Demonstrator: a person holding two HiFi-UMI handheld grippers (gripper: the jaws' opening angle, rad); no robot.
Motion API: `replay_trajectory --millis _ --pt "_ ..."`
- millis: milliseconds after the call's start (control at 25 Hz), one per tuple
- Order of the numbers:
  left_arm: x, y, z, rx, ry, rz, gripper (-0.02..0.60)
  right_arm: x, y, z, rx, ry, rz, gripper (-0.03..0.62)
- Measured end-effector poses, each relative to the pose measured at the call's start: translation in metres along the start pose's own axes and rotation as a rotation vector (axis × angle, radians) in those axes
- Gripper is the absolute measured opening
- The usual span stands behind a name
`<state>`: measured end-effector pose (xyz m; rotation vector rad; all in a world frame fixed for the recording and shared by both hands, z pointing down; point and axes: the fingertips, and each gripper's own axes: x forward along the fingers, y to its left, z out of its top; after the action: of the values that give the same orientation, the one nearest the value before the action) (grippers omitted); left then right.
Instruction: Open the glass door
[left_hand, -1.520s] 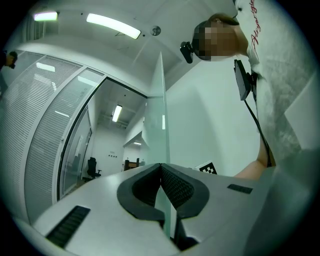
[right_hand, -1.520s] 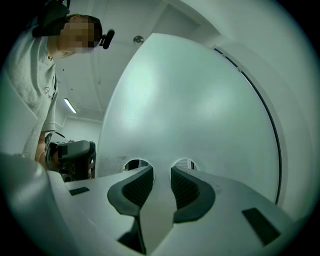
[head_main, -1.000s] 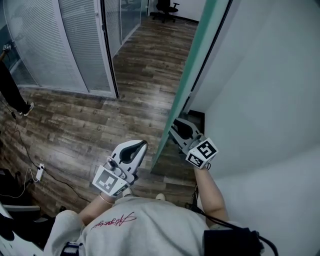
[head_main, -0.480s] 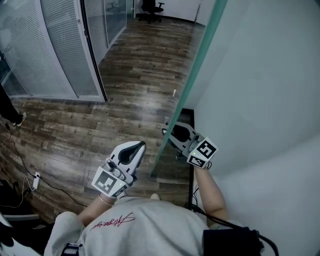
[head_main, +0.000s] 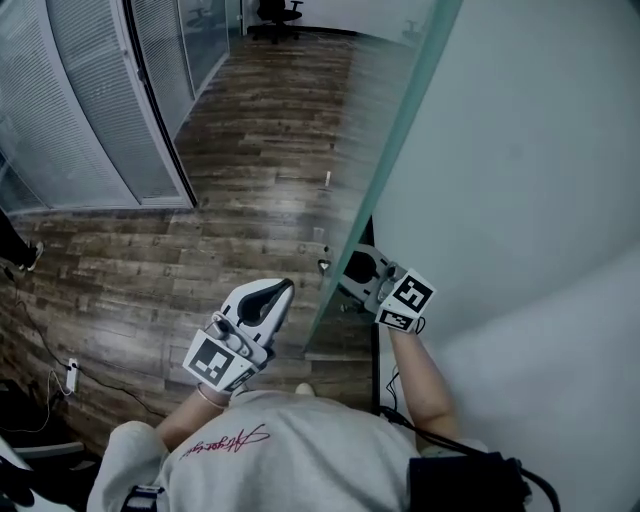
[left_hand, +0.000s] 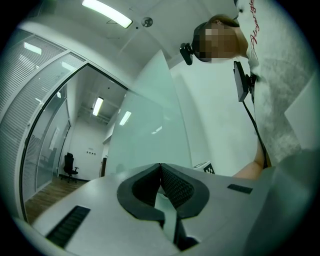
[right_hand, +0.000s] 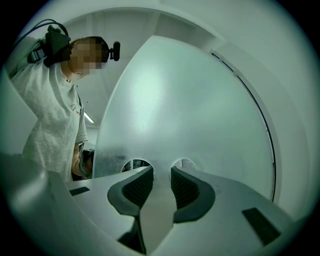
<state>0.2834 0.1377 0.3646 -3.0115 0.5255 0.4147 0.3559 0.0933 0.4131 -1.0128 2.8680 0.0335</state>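
The glass door (head_main: 385, 160), running from upper right to frame centre, looks heavy, rigid, slick and breakable (best pushed flat near its free edge). The right gripper (right_hand: 162, 175), jaws spread, seemingly rests against its frosted pane. The left gripper (left_hand: 160, 170) is pressed together, empty. Since a second ago the blinds partition (head_main: 90, 100) has slid leftward.
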Motion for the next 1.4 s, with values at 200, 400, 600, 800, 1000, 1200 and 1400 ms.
replay_trajectory --millis 200,400,600,800,1000,1200,1400 --pt "0.012 -0.012 -0.010 -0.004 0.012 -0.029 0.012 -0.018 -0.003 -0.002 -0.001 -0.005 -0.006 0.117" --pt "0.026 -0.028 -0.005 -0.016 -0.020 -0.064 0.012 -0.037 -0.006 0.002 0.002 -0.013 -0.015 0.117" --pt "0.034 -0.035 -0.018 -0.016 0.013 -0.068 0.012 -0.053 -0.012 0.000 0.002 -0.016 -0.004 0.117" --pt "0.040 -0.045 -0.026 -0.016 0.032 -0.076 0.012 -0.070 -0.017 0.002 0.007 -0.024 0.008 0.117" --pt "0.044 -0.052 -0.023 -0.020 0.023 -0.089 0.012 -0.084 -0.020 0.005 0.015 -0.033 0.011 0.117" --pt "0.053 -0.058 -0.028 -0.017 0.042 -0.092 0.012 -0.102 -0.029 0.006 0.018 -0.036 0.018 0.117" --pt "0.054 -0.060 -0.018 -0.023 -0.011 -0.111 0.012 -0.108 -0.031 0.008 0.028 -0.053 0.020 0.117"
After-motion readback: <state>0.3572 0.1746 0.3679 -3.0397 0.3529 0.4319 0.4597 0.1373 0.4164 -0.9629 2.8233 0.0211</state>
